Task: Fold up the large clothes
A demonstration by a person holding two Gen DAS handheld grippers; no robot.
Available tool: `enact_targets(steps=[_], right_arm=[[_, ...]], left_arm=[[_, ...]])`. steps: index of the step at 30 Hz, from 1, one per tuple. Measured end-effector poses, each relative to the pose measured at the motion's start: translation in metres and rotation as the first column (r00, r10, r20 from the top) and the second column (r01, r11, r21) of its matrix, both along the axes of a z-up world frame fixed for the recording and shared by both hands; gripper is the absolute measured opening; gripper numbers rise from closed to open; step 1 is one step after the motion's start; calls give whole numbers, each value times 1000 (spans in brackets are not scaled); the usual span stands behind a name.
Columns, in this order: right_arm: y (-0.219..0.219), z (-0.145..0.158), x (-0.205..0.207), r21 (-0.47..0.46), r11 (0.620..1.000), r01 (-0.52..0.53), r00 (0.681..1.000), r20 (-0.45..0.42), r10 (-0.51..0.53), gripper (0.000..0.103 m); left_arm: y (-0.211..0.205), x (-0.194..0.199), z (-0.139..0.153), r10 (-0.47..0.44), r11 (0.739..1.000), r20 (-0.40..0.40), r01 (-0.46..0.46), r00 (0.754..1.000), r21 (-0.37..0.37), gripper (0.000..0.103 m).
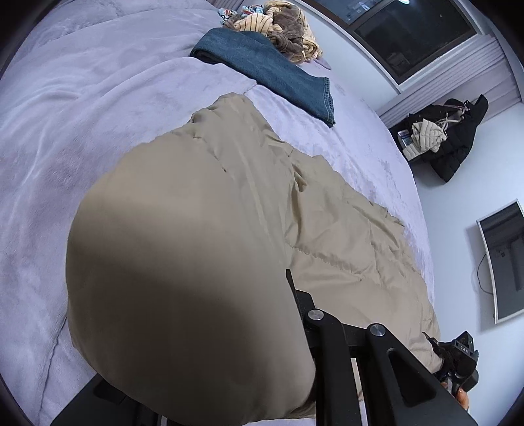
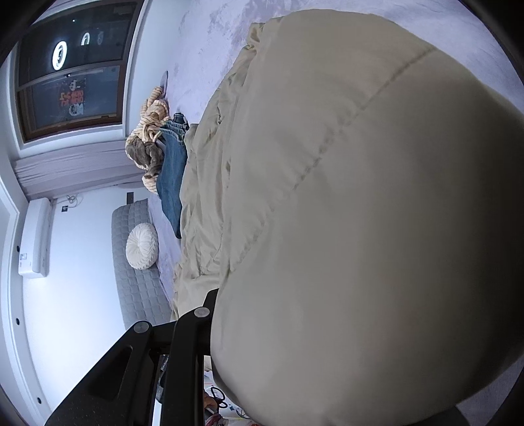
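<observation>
A large beige quilted coat (image 1: 327, 209) lies spread across a bed with a lavender blanket (image 1: 82, 131). A lifted fold of it bulges close to both cameras and fills much of each view. My left gripper (image 1: 283, 278) is shut on that fold; only one black finger (image 1: 290, 281) shows, and cloth covers the other. In the right wrist view the same coat (image 2: 360, 196) billows over my right gripper (image 2: 218, 295), which is shut on its edge with one finger (image 2: 211, 296) visible. The right gripper body (image 1: 458, 360) also shows at the coat's near corner.
Folded blue jeans (image 1: 268, 68) and a heap of striped tan and brown clothes (image 1: 288, 29) lie at the far end of the bed. A black coat (image 1: 458, 144) hangs by the window, with a wall screen (image 1: 504, 259) nearby. A grey padded headboard with a white round cushion (image 2: 142, 241) stands at the bed's side.
</observation>
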State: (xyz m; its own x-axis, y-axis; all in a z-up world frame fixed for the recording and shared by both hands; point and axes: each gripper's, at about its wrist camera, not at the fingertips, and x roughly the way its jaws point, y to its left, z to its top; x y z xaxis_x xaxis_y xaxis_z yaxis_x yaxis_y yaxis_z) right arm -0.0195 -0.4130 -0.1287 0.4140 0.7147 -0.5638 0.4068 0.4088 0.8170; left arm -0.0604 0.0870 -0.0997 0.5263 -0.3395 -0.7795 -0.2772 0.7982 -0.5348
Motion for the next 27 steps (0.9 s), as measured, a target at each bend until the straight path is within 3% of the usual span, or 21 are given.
enact_targets(steps=[6,11,13,15,22,27], right_arm=[[6,2,-82,-11,1000,8,998,-55,-9,25],[7,-4,-122,-49,998,27,994,-107,-32,28],[6,-5,-126,-90,996,31,990,-135,-43,33],[7,0,-128,-120,992,32,989,-142,-49,38],[12,25,-126,-291,957,9,985,-161,-58,46],[0,21,-146,-370,929,17,976,-196,-96,49]], left_arm=[[10,-68,-8,-56,998,-69,54,996,-35,21],[14,-104,-25,-93,996,-144,90,985,-30,21],[16,-113,-29,-92,996,-176,92,980,-6,22],[20,-121,-25,-93,995,-188,100,978,28,31],[47,-157,9,-55,987,-181,81,982,140,31],[57,-172,33,-8,952,-136,49,991,303,31]])
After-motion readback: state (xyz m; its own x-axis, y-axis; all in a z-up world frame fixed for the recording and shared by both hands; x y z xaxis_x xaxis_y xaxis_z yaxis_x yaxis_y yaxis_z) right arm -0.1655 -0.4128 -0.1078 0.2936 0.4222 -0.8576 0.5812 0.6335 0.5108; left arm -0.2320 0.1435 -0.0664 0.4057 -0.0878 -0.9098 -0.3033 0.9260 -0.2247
